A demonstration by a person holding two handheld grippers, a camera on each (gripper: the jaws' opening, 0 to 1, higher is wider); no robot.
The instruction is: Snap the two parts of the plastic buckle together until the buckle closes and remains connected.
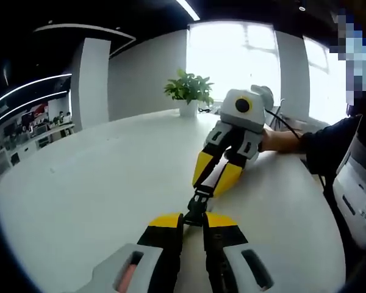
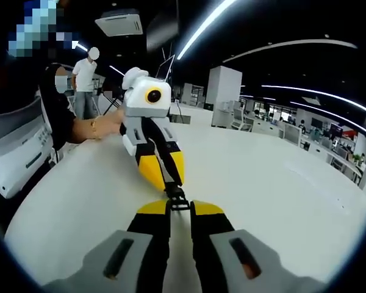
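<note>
The left gripper and right gripper meet nose to nose over the white table, well in from its edges. Each has its yellow-tipped jaws clamped on one end of the black plastic buckle, which spans between them. A potted plant stands at the table's far edge.

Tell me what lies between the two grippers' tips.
The black buckle bridges them: the left gripper holds one end, the right gripper the other. Both views show it above the white table.
</note>
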